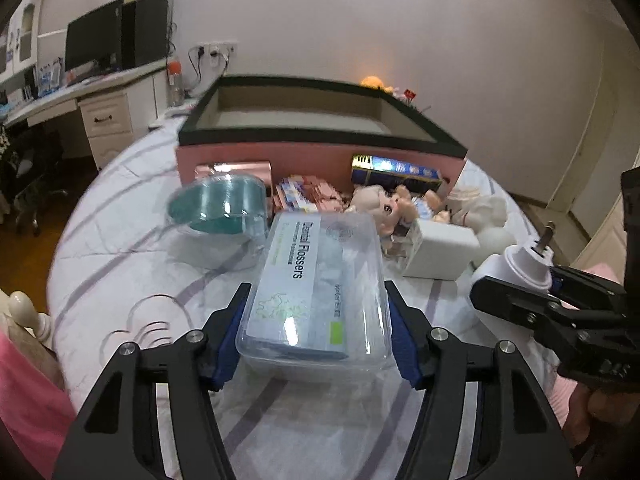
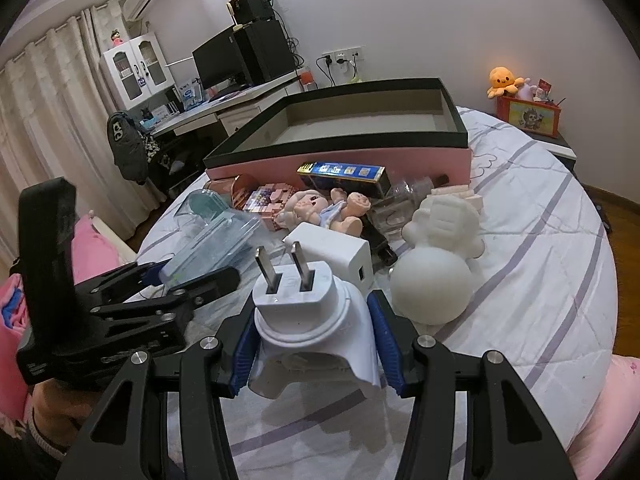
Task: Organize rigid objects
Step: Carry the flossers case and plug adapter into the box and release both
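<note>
Left wrist view: at bottom centre, the left gripper [image 1: 316, 332] clamps a clear dental flosser box [image 1: 316, 280] above the striped bedspread [image 1: 120, 248]. At right, the right gripper [image 2: 316, 344] grips a white plug adapter [image 2: 308, 312]. Beyond the clutter sits an open pink storage box [image 1: 320, 120].

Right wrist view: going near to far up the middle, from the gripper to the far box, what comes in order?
right gripper shut on the white two-prong plug → white charger block → baby doll → dark blue carton → pink box with black rim.
</note>
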The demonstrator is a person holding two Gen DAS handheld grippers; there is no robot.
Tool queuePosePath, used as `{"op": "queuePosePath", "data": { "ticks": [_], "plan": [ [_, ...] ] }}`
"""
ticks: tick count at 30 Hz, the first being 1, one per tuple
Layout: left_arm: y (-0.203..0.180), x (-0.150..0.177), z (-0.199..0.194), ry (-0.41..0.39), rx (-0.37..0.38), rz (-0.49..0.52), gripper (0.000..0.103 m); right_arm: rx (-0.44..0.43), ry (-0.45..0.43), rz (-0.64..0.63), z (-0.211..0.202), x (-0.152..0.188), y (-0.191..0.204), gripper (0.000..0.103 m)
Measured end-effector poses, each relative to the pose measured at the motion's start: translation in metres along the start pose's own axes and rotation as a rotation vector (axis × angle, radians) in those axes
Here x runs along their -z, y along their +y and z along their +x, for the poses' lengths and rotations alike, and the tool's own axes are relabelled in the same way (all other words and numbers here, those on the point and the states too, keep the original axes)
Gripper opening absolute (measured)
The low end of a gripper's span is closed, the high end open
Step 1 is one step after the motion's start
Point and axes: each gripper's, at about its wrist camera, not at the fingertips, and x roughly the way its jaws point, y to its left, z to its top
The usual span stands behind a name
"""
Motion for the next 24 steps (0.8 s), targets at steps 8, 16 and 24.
{"op": "queuePosePath", "data": {
  "ticks": [8,16,24],
  "plan": [
    [0.004,-0.008,-0.033,-0.071,-0.013,-0.001,0.063,-0.01,-0.041,-0.034,-0.014,-0.012,0.013,0.053],
    [0.001,-0.03,-0.058,-0.152,-0.052,0.022,0.063,-0.005,-0.076,-0.07,-0.022,-0.03,0.023,0.053],
    [0.007,-0.086,-0.061,-0.23,-0.117,0.034,0.063,0.015,-0.125,-0.111,-0.021,-0.088,0.023,0.053]
  ]
}}
